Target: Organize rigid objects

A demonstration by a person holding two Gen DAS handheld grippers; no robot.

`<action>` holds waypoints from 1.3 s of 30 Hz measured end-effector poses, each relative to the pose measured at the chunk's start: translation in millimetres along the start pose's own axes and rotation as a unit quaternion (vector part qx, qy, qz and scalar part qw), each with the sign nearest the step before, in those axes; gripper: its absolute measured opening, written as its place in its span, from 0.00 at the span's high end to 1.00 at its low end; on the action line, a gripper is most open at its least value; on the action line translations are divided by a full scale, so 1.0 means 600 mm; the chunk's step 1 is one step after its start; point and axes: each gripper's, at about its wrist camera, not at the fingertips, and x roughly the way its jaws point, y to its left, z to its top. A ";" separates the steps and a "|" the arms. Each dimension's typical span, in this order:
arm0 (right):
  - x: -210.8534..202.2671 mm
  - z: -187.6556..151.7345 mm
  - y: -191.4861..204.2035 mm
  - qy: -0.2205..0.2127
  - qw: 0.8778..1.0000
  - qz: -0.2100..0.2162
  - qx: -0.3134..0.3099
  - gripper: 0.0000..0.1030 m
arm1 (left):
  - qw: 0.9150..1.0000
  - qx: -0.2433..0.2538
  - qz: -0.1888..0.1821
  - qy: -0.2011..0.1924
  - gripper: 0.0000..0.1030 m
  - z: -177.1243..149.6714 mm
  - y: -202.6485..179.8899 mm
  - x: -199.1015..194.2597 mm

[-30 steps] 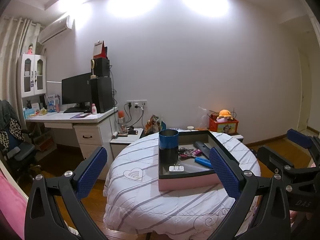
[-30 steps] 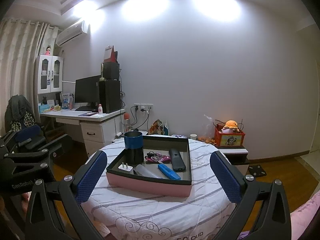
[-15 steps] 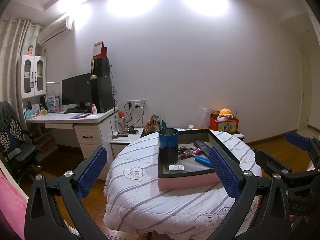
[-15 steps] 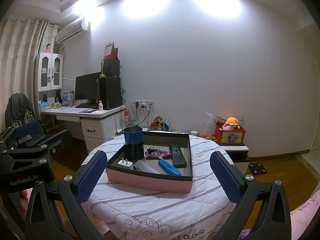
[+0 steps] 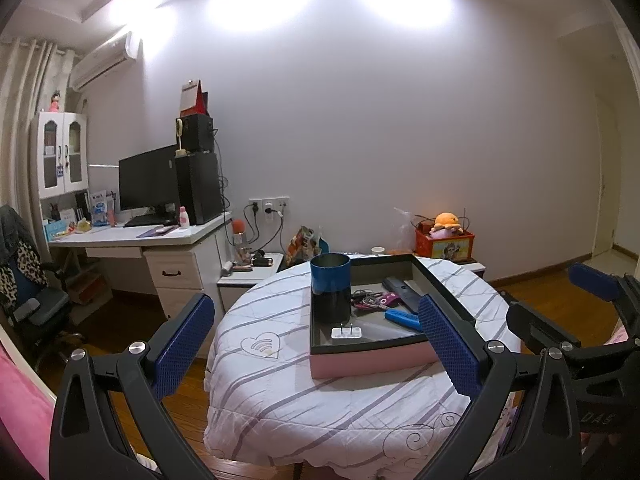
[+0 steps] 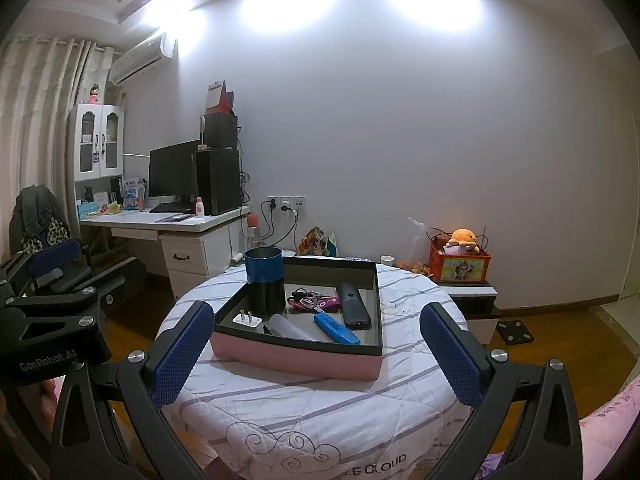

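A pink tray with a black inside (image 6: pixel 296 356) (image 5: pixel 372 362) sits on a round table under a striped white cloth (image 6: pixel 320 412) (image 5: pixel 280 392). In the tray stand a blue-and-black cup (image 6: pixel 265 284) (image 5: pixel 330 293), a white plug adapter (image 6: pixel 247 321) (image 5: pixel 346 333), a bunch of keys with a pink tag (image 6: pixel 314 300) (image 5: pixel 372 300), a black remote (image 6: pixel 353 306) (image 5: pixel 400 287), a blue marker (image 6: pixel 335 329) (image 5: pixel 402 317) and a frosted tube (image 6: pixel 290 329). My left gripper (image 5: pixel 316 346) and right gripper (image 6: pixel 316 354) both hang open and empty in front of the table, short of the tray.
A white desk (image 6: pixel 176 226) with a monitor and speakers stands at the left, an office chair (image 5: pixel 24 280) beside it. A low nightstand (image 6: pixel 472 294) with a red box and an orange plush sits behind the table. Wooden floor surrounds the table.
Both grippers have drifted slightly; the table and tray shift a little in each view. Nothing was taken hold of, and the jaws stay wide apart.
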 end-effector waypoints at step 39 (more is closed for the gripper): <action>-0.024 0.005 -0.028 -0.027 0.999 -0.021 0.011 0.00 | 0.999 0.022 0.003 -0.023 0.00 0.013 -0.037 0.003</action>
